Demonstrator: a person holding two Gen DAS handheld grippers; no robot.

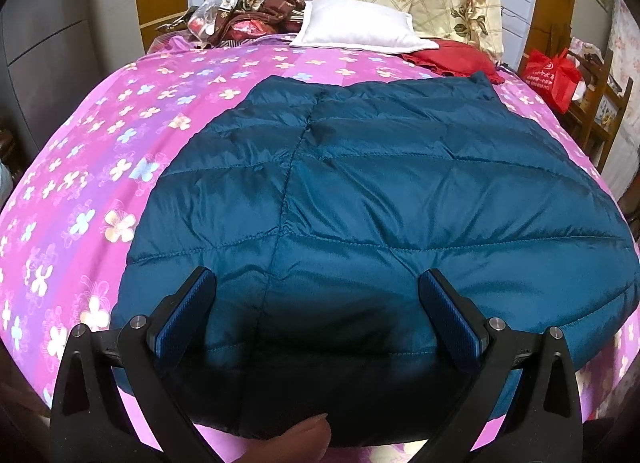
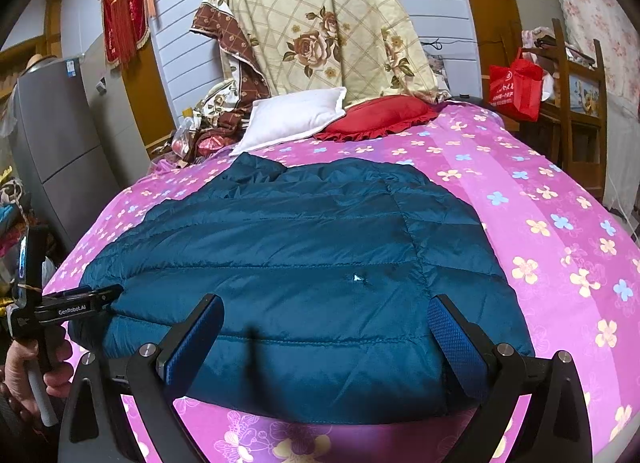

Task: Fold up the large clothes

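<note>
Bedroom setting: a bed under a pink floral sheet (image 2: 540, 199) carries the work. Left tool (image 1: 316, 303) hovers over the near hem of a teal quilted jacket (image 1: 360, 191), fingers spread wide, nothing between them; a fingertip (image 1: 304, 435) shows at the bottom edge of its view. Right tool (image 2: 324, 327) is likewise spread wide and empty above the same hem. Seen from the right wrist, the left tool's tip reaches the jacket's left edge, held by a hand (image 2: 24, 367). The jacket lies flat across the middle of the bed, smooth side up, with a small white fleck near its centre. Beyond it lie a white pillow (image 2: 292, 115) and a red cushion (image 2: 380, 115), touching. A floral quilt (image 2: 320, 23) stands against the wall behind. A red bag (image 2: 516, 87) sits at right.
</note>
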